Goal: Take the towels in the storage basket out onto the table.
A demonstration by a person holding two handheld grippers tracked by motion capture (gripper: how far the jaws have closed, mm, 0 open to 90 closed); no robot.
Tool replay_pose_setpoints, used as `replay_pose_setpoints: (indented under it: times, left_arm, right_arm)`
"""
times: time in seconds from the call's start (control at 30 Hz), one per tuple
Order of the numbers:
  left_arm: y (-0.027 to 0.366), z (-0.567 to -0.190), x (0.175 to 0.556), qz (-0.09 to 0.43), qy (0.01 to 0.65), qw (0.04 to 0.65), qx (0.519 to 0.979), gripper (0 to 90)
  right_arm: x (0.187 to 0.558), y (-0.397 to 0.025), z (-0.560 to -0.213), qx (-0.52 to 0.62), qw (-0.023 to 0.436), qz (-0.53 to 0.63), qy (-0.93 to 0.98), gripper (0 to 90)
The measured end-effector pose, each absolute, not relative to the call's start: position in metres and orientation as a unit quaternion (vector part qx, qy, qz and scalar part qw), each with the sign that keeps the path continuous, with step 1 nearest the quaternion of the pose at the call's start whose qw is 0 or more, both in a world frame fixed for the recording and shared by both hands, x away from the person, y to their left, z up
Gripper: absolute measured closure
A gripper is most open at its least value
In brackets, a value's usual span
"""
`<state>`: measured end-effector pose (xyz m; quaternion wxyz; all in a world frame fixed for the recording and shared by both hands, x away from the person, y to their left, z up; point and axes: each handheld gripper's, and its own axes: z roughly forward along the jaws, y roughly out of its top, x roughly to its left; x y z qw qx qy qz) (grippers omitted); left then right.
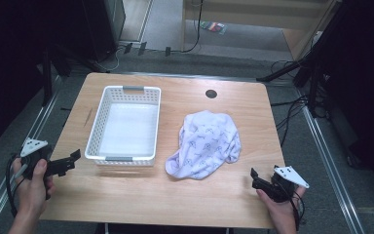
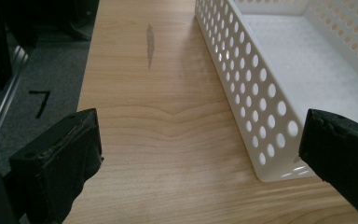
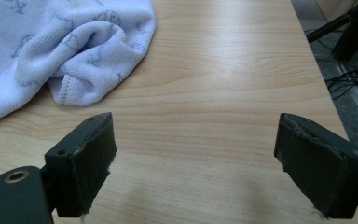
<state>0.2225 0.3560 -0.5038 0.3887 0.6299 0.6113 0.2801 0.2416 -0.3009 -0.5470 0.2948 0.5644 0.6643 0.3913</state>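
A crumpled white cloth point(image 1: 205, 143) with a faint blue print lies on the wooden table point(image 1: 185, 195), right of centre. Its near edge fills the upper left of the right gripper view, cloth point(image 3: 60, 51). A white perforated basket point(image 1: 125, 125) stands empty to the cloth's left; its near corner shows as basket point(image 2: 270, 98) in the left gripper view. My left gripper point(image 1: 73, 160) hovers open at the table's left edge, just short of the basket's near-left corner. My right gripper point(image 1: 254, 178) is open near the front right, a little below the cloth. Neither holds anything.
A dark round grommet point(image 1: 211, 93) sits in the table's far side. A grey streak point(image 2: 150, 44) marks the wood left of the basket. Cables and dark stands lie on the floor around the table, with rails along both sides.
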Motion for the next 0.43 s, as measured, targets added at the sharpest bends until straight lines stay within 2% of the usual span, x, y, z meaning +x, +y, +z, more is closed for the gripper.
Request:
replay_pose_setpoints:
  times: [0.23, 0.43]
  left_arm:
    - [0.357, -0.539, 0.213, 0.312, 0.598, 0.406, 0.617, 0.0]
    - [0.363, -0.543, 0.208, 0.323, 0.604, 0.431, 0.587, 0.0]
  right_arm:
    - [0.246, -0.298, -0.548, 0.574, 0.294, 0.369, 0.669, 12.4]
    - [0.245, -0.297, -0.548, 0.574, 0.304, 0.364, 0.667, 12.3]
